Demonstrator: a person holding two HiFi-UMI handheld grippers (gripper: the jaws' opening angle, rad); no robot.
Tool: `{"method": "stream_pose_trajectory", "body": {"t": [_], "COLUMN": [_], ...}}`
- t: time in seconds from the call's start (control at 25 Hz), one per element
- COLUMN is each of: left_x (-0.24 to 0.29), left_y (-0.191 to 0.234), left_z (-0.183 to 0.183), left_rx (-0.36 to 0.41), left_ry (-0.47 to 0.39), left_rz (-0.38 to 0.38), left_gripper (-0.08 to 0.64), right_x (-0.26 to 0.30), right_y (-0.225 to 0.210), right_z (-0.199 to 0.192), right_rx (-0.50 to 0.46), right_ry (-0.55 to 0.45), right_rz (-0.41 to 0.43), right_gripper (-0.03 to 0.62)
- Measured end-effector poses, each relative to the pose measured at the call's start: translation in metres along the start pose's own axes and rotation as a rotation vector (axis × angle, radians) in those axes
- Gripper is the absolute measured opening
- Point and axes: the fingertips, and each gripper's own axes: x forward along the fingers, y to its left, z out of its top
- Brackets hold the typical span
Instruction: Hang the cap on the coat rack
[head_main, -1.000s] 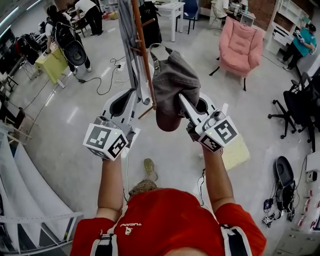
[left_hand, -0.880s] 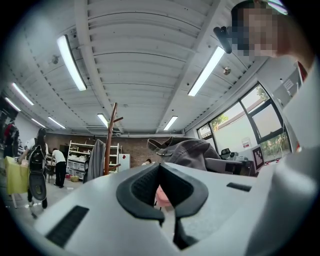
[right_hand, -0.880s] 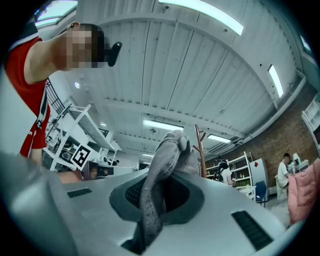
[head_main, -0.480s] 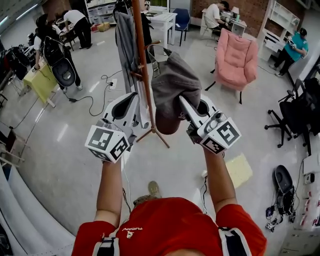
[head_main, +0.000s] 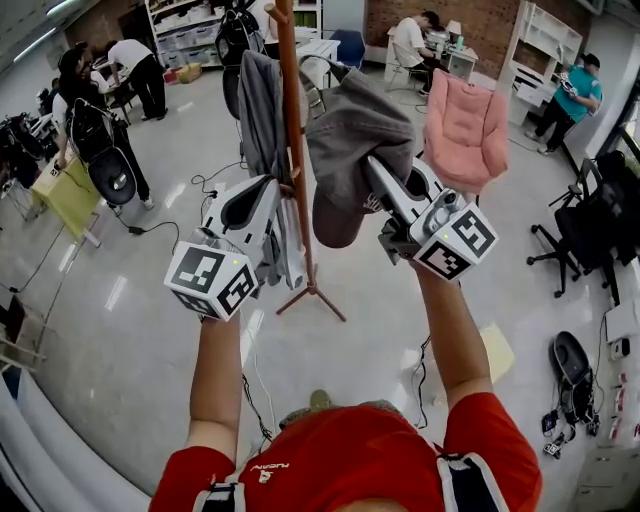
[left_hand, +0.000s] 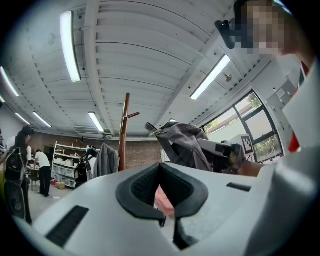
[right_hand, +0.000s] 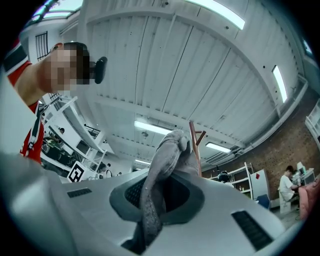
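Both grippers and the cap (head_main: 355, 130) now sit higher in the head view than a second ago, and the coat rack (head_main: 292, 130) shows more of its length, down to the splayed feet on the floor (head_main: 130, 300).

The right hand-held gripper (head_main: 374, 176) is clenched on the cap. In the right gripper view its jaws are drawn in on a fold of the grey cloth (right_hand: 160, 165), which runs up between them from the right hand-held gripper (right_hand: 159, 197) and bunches above. From the head view, the cap hangs off that gripper in the air, crown up and brim down, just to the right of the rack's brown pole. Whether the cloth touches the pole is hard to tell from this angle. The pole's top and a short peg (right_hand: 196, 136) show just behind the cap in the right gripper view.

The left hand-held gripper (head_main: 252, 200) is raised on the other side of the pole, near it. In the left gripper view the left hand-held gripper (left_hand: 163, 195) has its jaws together with nothing between them. That view shows the pole (left_hand: 123, 135) to the left and the cap (left_hand: 182, 145) to the right.

A grey garment (head_main: 258, 110) hangs on the rack, left of the pole. A pink armchair (head_main: 465, 125) stands on the floor well beyond.
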Motion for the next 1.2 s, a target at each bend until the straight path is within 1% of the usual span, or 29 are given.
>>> {"method": "stream_pose_trajectory", "body": {"t": [0.16, 0.32, 0.48, 0.52, 0.64, 0.68, 0.88, 1.0, 1.08, 1.2], "left_x": [0.022, 0.043, 0.066, 0.072, 0.086, 0.09, 0.107, 0.115, 0.122, 0.13], "left_y": [0.008, 0.017, 0.026, 0.03, 0.049, 0.054, 0.069, 0.075, 0.076, 0.079], "left_z": [0.006, 0.017, 0.035, 0.04, 0.053, 0.057, 0.064, 0.064, 0.064, 0.064], "left_rx": [-0.01, -0.027, -0.021, -0.017, -0.008, -0.008, 0.0, 0.002, 0.005, 0.007], "left_ry": [-0.013, -0.026, -0.044, -0.05, -0.06, -0.063, -0.071, -0.076, -0.078, -0.081], "left_rz": [-0.02, -0.031, -0.022, -0.014, 0.015, 0.025, 0.063, 0.092, 0.106, 0.122], "left_gripper": [0.008, 0.008, 0.008, 0.008, 0.008, 0.008, 0.008, 0.009, 0.008, 0.008], "right_x": [0.017, 0.036, 0.054, 0.061, 0.089, 0.097, 0.119, 0.132, 0.138, 0.144], "right_y": [-0.032, -0.063, -0.102, -0.111, -0.127, -0.134, -0.169, -0.184, -0.196, -0.213], "right_z": [0.017, 0.042, 0.062, 0.067, 0.086, 0.091, 0.109, 0.113, 0.111, 0.1], "right_rx": [-0.012, -0.021, -0.027, -0.021, -0.019, -0.021, -0.024, -0.02, 0.002, 0.067], "right_ry": [-0.023, -0.058, -0.08, -0.091, -0.142, -0.151, -0.176, -0.172, -0.167, -0.156], "right_rz": [-0.013, -0.009, -0.002, 0.013, 0.1, 0.115, 0.145, 0.177, 0.193, 0.206], "right_gripper": [0.038, 0.038, 0.038, 0.038, 0.038, 0.038, 0.038, 0.038, 0.038, 0.038]}}
